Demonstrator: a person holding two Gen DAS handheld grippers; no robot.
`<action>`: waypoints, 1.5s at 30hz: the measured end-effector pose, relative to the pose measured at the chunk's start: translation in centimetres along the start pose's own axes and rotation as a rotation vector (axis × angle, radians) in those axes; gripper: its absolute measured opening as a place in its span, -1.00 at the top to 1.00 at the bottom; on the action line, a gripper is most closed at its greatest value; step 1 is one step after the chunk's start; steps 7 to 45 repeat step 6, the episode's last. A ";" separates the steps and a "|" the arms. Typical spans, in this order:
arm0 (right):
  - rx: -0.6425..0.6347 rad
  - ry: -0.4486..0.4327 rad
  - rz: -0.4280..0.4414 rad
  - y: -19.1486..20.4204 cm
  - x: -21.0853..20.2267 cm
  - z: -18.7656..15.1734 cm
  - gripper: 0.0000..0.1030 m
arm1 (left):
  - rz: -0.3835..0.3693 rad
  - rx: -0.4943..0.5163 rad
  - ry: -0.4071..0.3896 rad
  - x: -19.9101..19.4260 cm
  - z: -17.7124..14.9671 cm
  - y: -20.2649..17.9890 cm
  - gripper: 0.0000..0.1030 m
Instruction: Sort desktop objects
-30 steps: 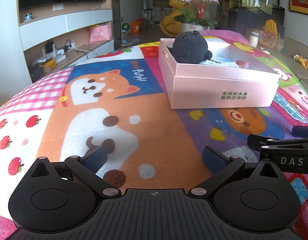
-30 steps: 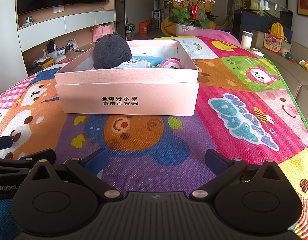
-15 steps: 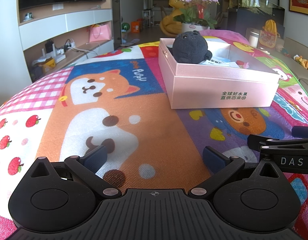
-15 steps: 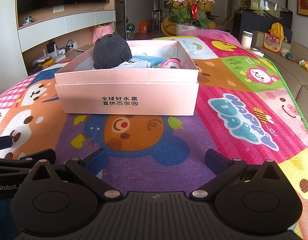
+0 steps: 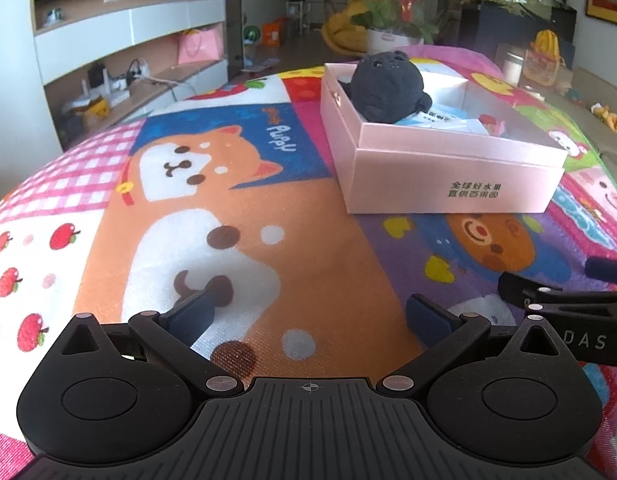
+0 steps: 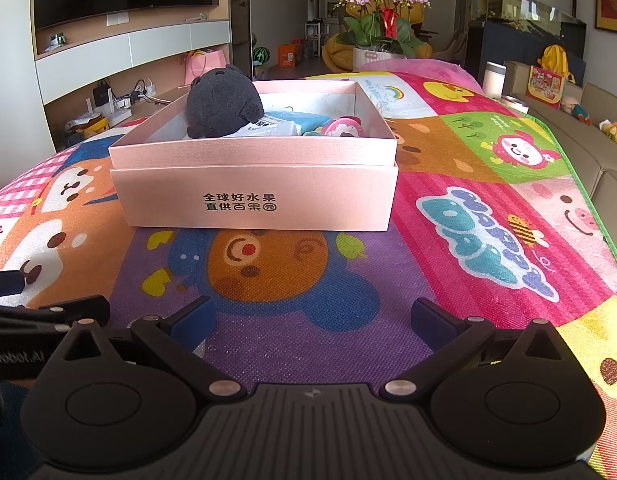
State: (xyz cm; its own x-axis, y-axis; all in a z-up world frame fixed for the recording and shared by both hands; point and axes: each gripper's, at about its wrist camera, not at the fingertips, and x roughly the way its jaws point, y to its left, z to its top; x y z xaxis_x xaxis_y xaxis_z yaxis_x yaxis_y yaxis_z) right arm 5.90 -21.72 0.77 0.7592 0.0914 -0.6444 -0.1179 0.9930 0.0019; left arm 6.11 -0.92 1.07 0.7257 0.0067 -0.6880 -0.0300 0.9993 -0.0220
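Pink box [image 6: 252, 196] well ahead of right hand-held gripper [image 6: 310, 318], jaws apart

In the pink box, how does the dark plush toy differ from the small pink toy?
The dark plush toy is charcoal grey and fuzzy; the small pink toy is bright pink and looks smooth. The plush toy is much bigger and rises well above the rim of the pink box; the pink toy barely clears it. The plush sits at the box's left side, the pink toy nearer the right. Both lie inside the box.
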 end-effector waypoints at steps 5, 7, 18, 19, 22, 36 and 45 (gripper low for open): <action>0.001 0.000 0.001 -0.1 0.0 0.0 -1.00 | 0.001 -0.035 -0.011 -0.4 -0.1 0.3 -1.00; 0.001 0.000 0.001 -0.1 0.0 0.0 -1.00 | 0.001 -0.035 -0.013 -0.4 -0.1 0.2 -1.00; 0.001 0.000 0.001 -0.1 0.0 0.0 -1.00 | 0.001 -0.035 -0.013 -0.4 -0.1 0.2 -1.00; 0.001 0.000 0.001 -0.1 0.0 0.0 -1.00 | 0.001 -0.035 -0.013 -0.4 -0.1 0.2 -1.00; 0.001 0.000 0.001 -0.1 0.0 0.0 -1.00 | 0.001 -0.035 -0.013 -0.4 -0.1 0.2 -1.00; 0.001 0.000 0.001 -0.1 0.0 0.0 -1.00 | 0.001 -0.035 -0.013 -0.4 -0.1 0.2 -1.00; 0.001 0.000 0.001 -0.1 0.0 0.0 -1.00 | 0.001 -0.035 -0.013 -0.4 -0.1 0.2 -1.00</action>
